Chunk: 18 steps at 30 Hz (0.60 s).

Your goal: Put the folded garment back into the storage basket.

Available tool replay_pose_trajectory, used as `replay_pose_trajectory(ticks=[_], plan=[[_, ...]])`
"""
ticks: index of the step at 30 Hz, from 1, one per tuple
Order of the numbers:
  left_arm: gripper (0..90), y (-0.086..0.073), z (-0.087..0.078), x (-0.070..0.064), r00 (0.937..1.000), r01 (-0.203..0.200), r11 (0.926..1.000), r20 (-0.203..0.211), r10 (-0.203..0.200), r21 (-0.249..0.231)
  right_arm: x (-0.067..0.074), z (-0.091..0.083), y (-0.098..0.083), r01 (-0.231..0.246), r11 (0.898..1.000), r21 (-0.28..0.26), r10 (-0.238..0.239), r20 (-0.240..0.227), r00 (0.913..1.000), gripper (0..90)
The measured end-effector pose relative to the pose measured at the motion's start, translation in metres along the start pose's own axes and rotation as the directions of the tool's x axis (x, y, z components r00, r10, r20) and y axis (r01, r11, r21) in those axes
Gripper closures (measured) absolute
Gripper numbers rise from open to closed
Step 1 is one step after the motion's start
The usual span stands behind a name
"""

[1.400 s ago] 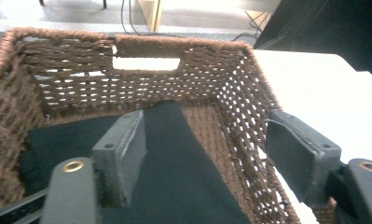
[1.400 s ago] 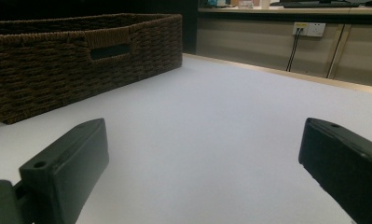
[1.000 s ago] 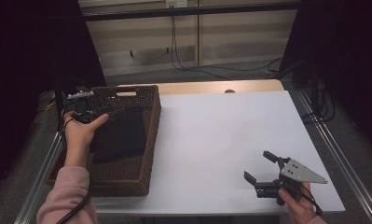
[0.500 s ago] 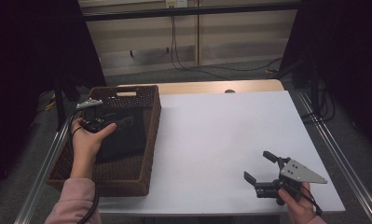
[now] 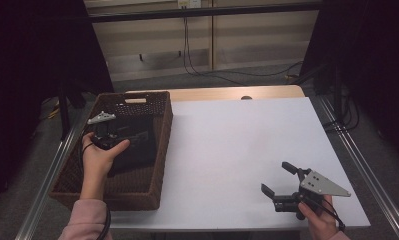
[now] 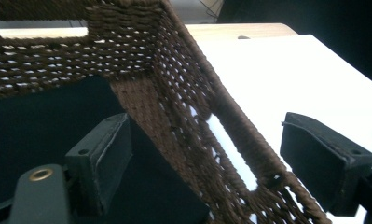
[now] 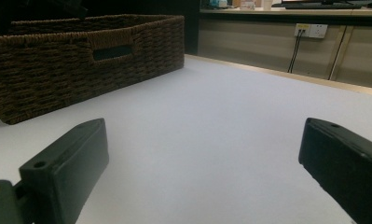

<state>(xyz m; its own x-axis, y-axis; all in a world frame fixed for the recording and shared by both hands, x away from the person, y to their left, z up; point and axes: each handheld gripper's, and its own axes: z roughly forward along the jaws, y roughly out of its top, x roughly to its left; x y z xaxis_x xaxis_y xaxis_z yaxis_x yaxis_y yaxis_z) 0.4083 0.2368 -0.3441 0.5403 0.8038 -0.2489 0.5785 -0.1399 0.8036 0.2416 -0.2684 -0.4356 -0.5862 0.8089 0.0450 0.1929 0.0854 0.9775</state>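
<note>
Your left gripper (image 6: 221,163) is at the left of the table, reaching into the basket (image 5: 154,165) from its left side. Its jaws have just been opening and now stand released: one pad sits inside the basket, the other outside over the table (image 5: 237,150), with the basket's right wall between them and neither pad pressing on it. The basket itself sits on the left part of the table, its long side running near to far, with a dark thing (image 5: 137,150) lying on its bottom (too dark to tell what it is, though it looks flat and soft). Expect the basket to be light for its bulk and fairly stiff, but woven walls give a little under a pinch, and the rough weave should hold the pads without slipping. It is not fragile, so a firm squeeze should do no harm. The thick braided rim is probably the best hold, since the open weave lower down is thinner and may flex. The cut-out handle in the far wall is another option. With a grip on one wall only, the basket will likely swing or tilt, so drag it rather than lift it, or bring the other side into play. Your right gripper (image 5: 279,180) hangs near the right front corner of the table, well apart from the basket, with its jaws spread wide and nothing between them.
</note>
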Motion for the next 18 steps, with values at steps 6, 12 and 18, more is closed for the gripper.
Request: replay_pose_trajectory(ticks=[6,12,18], plan=[[15.4,-0.003,-0.002,-0.005,1.0000,-0.008,0.9995,0.000,0.008,-0.032,0.000,0.000,0.000,0.005,1.000,-0.002,-0.005,-0.001,1.0000,1.5],[14.2,-0.008,-0.003,-0.011,0.9999,-0.012,0.9992,-0.001,0.012,-0.038,0.000,0.001,0.000,0.003,1.000,0.002,-0.003,-0.002,1.0000,1.5],[13.2,-0.011,-0.001,-0.013,1.0000,-0.003,0.9985,0.003,0.003,-0.054,0.000,0.001,-0.001,0.000,1.000,0.005,0.000,0.004,1.0000,1.5]])
